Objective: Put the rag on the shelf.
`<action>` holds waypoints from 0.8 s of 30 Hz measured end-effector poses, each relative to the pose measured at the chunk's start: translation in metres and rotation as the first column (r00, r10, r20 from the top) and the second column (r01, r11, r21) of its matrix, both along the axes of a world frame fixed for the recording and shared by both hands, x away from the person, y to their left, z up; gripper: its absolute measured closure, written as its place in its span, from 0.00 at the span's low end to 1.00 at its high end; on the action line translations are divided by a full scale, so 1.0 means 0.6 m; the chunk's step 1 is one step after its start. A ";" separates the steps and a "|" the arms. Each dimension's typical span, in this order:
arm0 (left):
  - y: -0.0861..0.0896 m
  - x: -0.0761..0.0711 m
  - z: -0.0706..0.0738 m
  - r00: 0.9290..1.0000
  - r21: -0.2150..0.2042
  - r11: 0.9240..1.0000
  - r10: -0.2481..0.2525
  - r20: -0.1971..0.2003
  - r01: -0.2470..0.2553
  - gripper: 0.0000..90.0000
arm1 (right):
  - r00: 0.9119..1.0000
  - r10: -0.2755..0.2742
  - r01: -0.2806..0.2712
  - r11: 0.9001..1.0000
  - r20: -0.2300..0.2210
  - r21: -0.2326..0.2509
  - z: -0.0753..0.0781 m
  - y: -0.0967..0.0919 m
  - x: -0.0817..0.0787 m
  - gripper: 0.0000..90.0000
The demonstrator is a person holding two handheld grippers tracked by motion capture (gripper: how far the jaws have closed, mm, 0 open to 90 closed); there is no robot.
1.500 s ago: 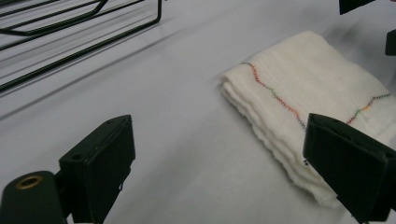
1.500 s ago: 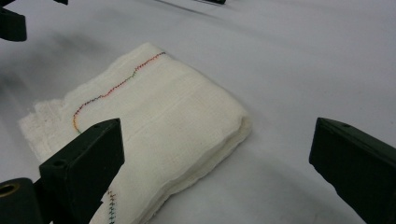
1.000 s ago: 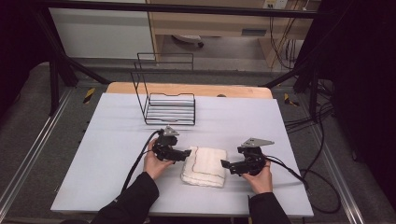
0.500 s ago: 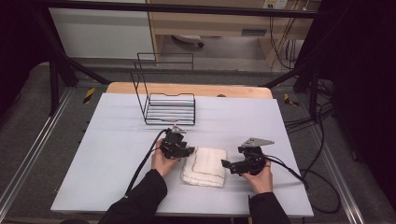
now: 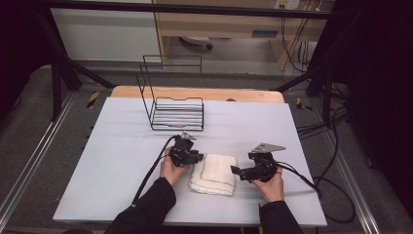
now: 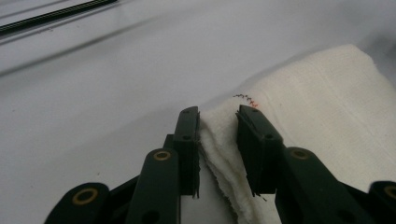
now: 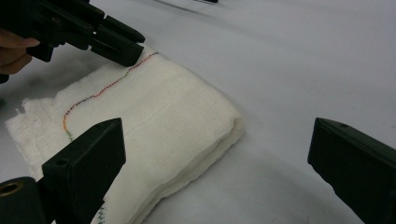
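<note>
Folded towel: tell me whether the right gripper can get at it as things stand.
Probably yes. The right gripper is open beside the folded towel with bare table between them. The left gripper sits at the far corner, out of the way.

Folded white towel (image 5: 213, 174) on table (image 5: 97, 161), left gripper (image 5: 198, 157) touching it; right gripper (image 5: 235, 170) beside; wire rack (image 5: 176, 109) behind

A black wire rack (image 5: 175, 105) with a tall open back frame and a slatted base stands upright toward the far side of the pale grey counter (image 5: 97, 161), well apart from the near edge. Beyond the grey surface a light wooden strip (image 5: 243, 94) runs along the counter's far edge. Black cables (image 5: 336, 131) hang over the dark floor at the right.
</note>
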State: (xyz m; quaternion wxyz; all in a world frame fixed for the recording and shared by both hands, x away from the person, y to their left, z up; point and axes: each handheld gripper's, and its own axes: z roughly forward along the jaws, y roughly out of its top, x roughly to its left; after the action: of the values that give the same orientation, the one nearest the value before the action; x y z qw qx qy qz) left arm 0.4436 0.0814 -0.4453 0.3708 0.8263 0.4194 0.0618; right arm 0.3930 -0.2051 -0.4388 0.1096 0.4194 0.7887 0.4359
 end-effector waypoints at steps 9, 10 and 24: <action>-0.006 -0.005 -0.001 1.000 0.024 1.000 -0.015 0.017 0.014 0.80 | 0.999 -0.030 0.030 1.000 -0.016 -0.003 -0.005 0.004 0.010 0.08; -0.006 -0.005 -0.001 1.000 0.022 1.000 -0.013 0.015 0.012 0.81 | 0.999 -0.037 0.037 0.999 -0.020 -0.001 -0.006 0.004 0.011 0.08; -0.012 -0.007 0.000 0.999 0.053 0.998 -0.038 0.038 0.036 0.84 | 0.995 -0.097 0.097 0.995 -0.023 -0.008 -0.022 0.013 0.036 0.28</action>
State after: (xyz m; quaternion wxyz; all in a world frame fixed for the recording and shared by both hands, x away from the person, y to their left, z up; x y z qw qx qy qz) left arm 0.4393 0.0744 -0.4451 0.3582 0.8421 0.3949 0.0817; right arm 0.4144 -0.1975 -0.4522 0.1230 0.4619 0.7702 0.4223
